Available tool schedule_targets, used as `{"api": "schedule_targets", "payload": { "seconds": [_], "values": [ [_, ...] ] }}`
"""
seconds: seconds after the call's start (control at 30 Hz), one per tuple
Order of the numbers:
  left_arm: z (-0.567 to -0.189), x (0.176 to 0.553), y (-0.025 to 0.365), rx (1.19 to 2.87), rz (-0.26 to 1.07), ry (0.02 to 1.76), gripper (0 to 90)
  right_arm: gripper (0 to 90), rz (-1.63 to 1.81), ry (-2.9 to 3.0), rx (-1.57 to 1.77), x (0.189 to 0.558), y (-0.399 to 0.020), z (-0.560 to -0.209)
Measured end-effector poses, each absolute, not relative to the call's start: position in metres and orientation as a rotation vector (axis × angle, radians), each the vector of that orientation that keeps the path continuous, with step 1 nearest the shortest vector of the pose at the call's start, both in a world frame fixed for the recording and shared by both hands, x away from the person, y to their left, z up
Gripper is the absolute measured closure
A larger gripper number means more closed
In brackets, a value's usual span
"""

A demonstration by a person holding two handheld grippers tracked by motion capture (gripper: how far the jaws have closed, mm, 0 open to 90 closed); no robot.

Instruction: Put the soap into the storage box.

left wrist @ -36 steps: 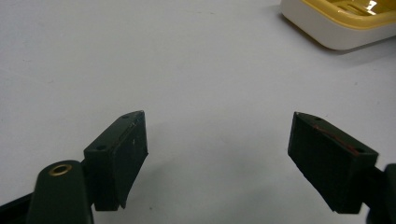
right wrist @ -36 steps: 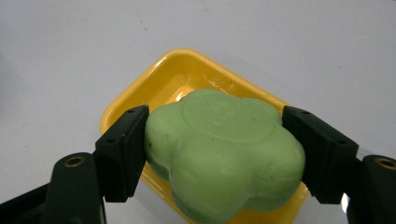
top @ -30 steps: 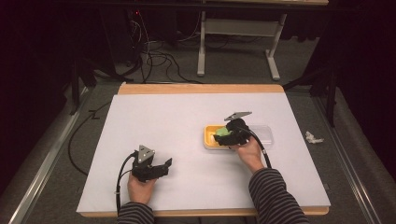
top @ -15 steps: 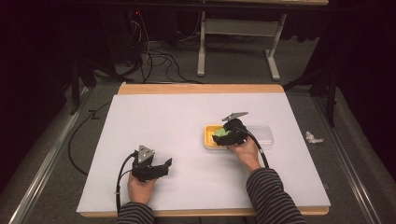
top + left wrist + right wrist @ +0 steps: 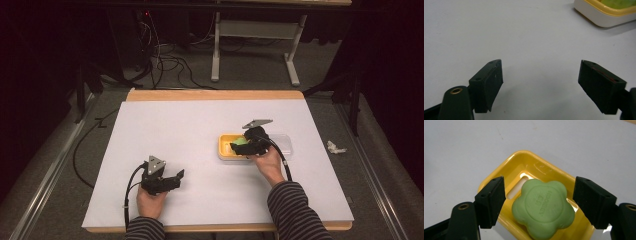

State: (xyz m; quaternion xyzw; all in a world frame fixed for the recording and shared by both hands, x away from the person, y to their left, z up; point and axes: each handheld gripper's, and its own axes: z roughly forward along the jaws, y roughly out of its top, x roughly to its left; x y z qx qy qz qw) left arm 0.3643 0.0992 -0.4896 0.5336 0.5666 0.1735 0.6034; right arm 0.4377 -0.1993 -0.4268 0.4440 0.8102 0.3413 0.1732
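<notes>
A green flower-shaped soap (image 5: 544, 207) lies in a yellow soap dish (image 5: 529, 162) on the white table. My right gripper (image 5: 540, 185) is open, one jaw on each side of the soap and neither touching it. From above, the right gripper (image 5: 239, 146) hangs over the dish (image 5: 224, 150), where a bit of the green soap (image 5: 241, 142) shows. My left gripper (image 5: 177, 176) rests low near the table's front left, open and holding nothing. In the left gripper view, the left gripper (image 5: 541, 67) faces bare table, with a corner of the dish (image 5: 604, 17) at the upper right.
A clear plastic lid (image 5: 284, 142) lies just right of the dish. The white table cover (image 5: 190, 125) spreads wide to the left and behind. A crumpled white scrap (image 5: 334, 147) lies on the floor to the right, off the table.
The right gripper has shifted very slightly over the dish. The left gripper has stayed put.
</notes>
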Motion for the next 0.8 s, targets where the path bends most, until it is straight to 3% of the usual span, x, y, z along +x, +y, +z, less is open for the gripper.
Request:
{"api": "schedule_targets", "payload": {
  "seconds": [0.8],
  "values": [
    [-0.489,0.364,0.099,1.232,0.397,1.308,20.4,28.3,1.078,2.171,1.272,0.409,-0.245,-0.400]
  ]
}}
